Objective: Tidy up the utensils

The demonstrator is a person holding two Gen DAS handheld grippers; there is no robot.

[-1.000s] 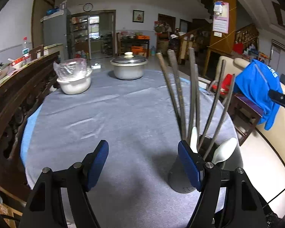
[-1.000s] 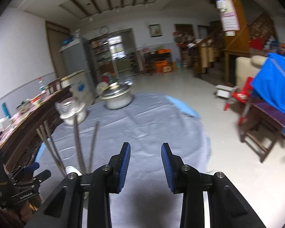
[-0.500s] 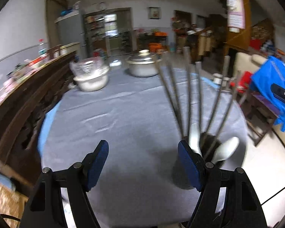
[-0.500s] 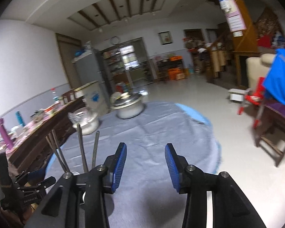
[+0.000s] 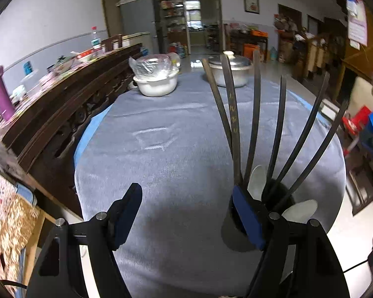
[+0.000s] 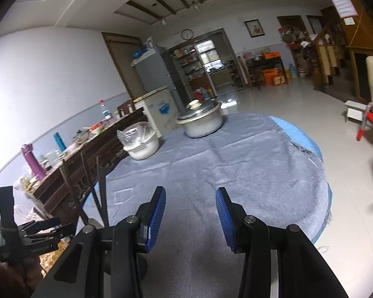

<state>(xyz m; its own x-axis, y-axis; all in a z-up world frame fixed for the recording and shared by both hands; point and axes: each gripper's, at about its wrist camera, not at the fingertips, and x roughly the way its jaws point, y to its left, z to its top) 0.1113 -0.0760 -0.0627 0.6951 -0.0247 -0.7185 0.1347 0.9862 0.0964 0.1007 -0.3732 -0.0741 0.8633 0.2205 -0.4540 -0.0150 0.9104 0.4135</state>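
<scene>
A dark round utensil holder (image 5: pixel 232 233) stands on the grey tablecloth (image 5: pixel 166 149) near the table's front edge. Several dark chopsticks (image 5: pixel 255 114) and two white spoons (image 5: pixel 257 181) stick out of it. My left gripper (image 5: pixel 186 213) is open and empty, its right finger (image 5: pixel 247 217) in front of the holder. My right gripper (image 6: pixel 190 218) is open and empty above the cloth. The chopsticks (image 6: pixel 100 186) and the left gripper's body (image 6: pixel 24 238) show at the lower left of the right wrist view; the holder there is mostly hidden behind my finger.
A lidded metal pot (image 5: pixel 232 70) and a white bowl covered in plastic (image 5: pixel 156 79) stand at the table's far side. A dark wooden sideboard (image 5: pixel 62 104) with bottles runs along the left. A red chair (image 6: pixel 371 126) stands on the floor to the right.
Both grippers have tilted and swung left, so both views show more of the sideboard and wall. The right gripper's jaws have opened wider. The holder and utensils stay put.
</scene>
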